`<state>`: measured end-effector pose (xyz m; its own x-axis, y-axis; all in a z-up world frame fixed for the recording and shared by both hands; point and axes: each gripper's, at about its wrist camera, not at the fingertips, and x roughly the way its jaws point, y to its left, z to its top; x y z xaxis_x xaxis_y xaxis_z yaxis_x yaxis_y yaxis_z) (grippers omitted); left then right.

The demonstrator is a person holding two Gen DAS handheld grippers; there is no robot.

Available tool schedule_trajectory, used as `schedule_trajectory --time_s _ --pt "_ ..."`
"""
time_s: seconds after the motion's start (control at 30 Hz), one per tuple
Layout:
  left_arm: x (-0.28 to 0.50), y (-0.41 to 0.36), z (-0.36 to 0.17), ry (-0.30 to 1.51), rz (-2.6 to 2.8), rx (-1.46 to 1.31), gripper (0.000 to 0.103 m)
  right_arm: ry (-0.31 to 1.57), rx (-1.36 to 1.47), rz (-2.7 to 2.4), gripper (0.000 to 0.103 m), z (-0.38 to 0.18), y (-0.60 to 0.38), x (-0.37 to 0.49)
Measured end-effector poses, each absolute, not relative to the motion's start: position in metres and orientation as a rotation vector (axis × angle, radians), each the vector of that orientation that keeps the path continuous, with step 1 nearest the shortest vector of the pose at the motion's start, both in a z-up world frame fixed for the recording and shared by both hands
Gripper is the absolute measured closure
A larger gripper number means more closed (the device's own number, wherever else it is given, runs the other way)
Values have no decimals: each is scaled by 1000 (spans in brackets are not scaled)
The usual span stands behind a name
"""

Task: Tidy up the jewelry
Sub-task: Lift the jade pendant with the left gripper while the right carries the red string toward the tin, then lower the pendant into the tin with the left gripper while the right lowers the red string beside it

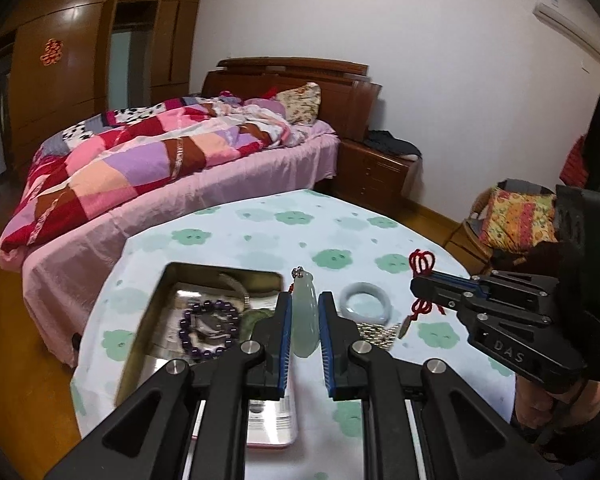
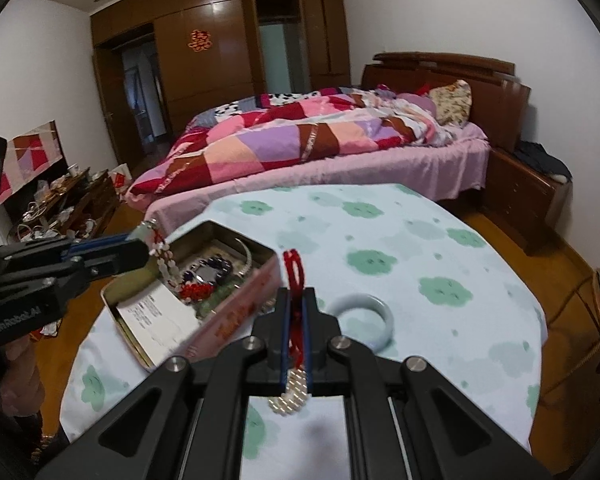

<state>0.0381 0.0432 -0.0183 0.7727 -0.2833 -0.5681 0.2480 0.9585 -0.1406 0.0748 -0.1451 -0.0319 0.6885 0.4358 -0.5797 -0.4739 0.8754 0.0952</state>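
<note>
My left gripper (image 1: 305, 298) is shut on a pale green jade pendant (image 1: 304, 328), held above the table beside an open tin (image 1: 156, 320). In the right wrist view a strand of white beads (image 2: 166, 266) hangs from the left gripper (image 2: 142, 242) over the tin (image 2: 236, 316). A purple bead bracelet (image 1: 204, 328) lies inside the tin. My right gripper (image 2: 296, 292) is shut on a red cord (image 2: 294, 268), and a small charm (image 1: 405, 325) dangles from it. A pale jade bangle (image 2: 364, 316) lies on the cloth near both grippers.
The table (image 1: 260, 232) wears a white cloth with green flowers. A silvery beaded piece (image 2: 294, 394) lies under the right gripper. Behind the table are a bed (image 1: 140, 168) and a nightstand (image 1: 376, 176). A cushioned chair (image 1: 512, 216) is at the right.
</note>
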Motion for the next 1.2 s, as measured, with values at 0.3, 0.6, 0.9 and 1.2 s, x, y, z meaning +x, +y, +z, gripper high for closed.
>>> schedule_trajectory --time_s 0.3,0.6,0.9,1.2 --pt "43 79 -21 621 -202 -89 90 613 -104 588 96 -24 -103 80" --pt "46 108 -34 646 -118 -115 90 626 -124 668 96 -28 -66 80" --pt "53 122 -47 669 -80 -131 90 666 -153 707 96 -42 -39 79" --pt "58 127 -64 707 -67 -149 90 724 -175 720 96 -66 -23 81"
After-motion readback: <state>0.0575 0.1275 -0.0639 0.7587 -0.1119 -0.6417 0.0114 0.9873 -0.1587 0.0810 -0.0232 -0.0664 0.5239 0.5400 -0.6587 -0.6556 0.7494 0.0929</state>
